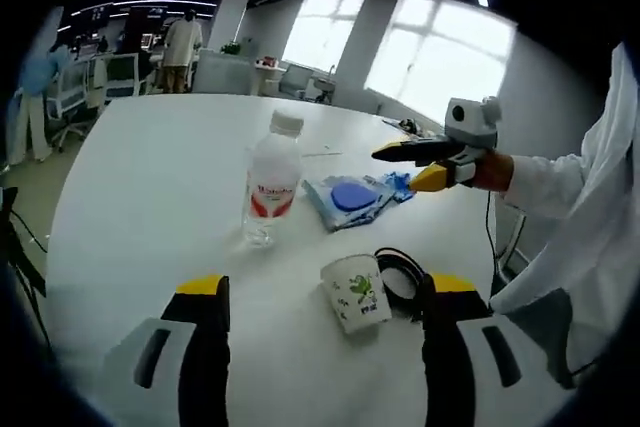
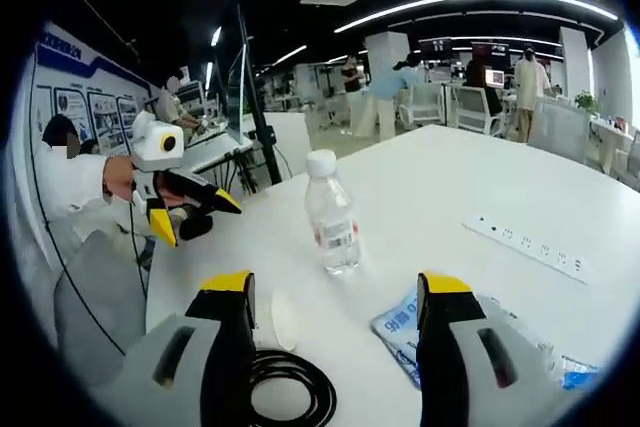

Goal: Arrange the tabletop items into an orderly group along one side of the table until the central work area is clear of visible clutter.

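In the left gripper view the left gripper has its jaws spread wide and bare, their yellow-tipped ends low over the white table; between them lies a paper cup on its side, its mouth turned toward the camera and its long axis running up and away, its printed side showing a small green figure too small to read; touching the cup's far side is a coil of black cable, partly hidden behind the cup and the right jaw; beyond stands a clear plastic water bottle, upright, white cap on top, red label around its middle; just beside it toward the table's far edge is a crumpled blue packet, its make unclear; over that edge the right gripper reaches in, held by a white-sleeved arm, jaws parted and holding nothing. In the right gripper view the right gripper is likewise spread and bare; the cable is cut off at the bottom; the cup shows as a pale sliver; the bottle stands ahead; the blue packet is half hidden behind the right jaw; a white power strip lies farther off; the left gripper hangs at the table's near corner, jaws apart.
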`<action>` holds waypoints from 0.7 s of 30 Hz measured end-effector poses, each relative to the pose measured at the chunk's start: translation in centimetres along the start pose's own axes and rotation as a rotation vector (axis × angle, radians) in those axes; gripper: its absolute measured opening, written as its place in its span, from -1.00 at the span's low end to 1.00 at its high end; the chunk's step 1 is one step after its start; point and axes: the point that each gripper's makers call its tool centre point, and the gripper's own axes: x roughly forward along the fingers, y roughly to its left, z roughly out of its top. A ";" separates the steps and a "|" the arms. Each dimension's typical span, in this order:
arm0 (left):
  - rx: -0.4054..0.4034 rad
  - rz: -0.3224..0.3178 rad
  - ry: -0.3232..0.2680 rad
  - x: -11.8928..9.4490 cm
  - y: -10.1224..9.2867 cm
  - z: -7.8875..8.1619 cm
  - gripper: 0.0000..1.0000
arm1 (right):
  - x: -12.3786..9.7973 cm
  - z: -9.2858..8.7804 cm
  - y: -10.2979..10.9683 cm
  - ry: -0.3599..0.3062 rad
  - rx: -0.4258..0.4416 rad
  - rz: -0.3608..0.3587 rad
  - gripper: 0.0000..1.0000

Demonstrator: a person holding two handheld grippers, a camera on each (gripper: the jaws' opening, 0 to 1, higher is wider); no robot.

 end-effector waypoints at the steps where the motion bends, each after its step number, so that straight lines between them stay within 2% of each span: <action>1: -0.002 0.002 -0.003 -0.2 -0.2 -0.1 0.62 | 0.0 -0.1 0.1 0.004 -0.001 0.006 0.31; 8: -0.019 0.009 0.003 -0.9 -1.1 -1.0 0.63 | -0.4 -1.3 1.1 0.043 -0.010 0.045 0.30; 21: -0.050 0.002 0.023 -1.7 -3.7 -3.5 0.61 | -0.1 -4.5 3.5 0.118 0.032 0.171 0.22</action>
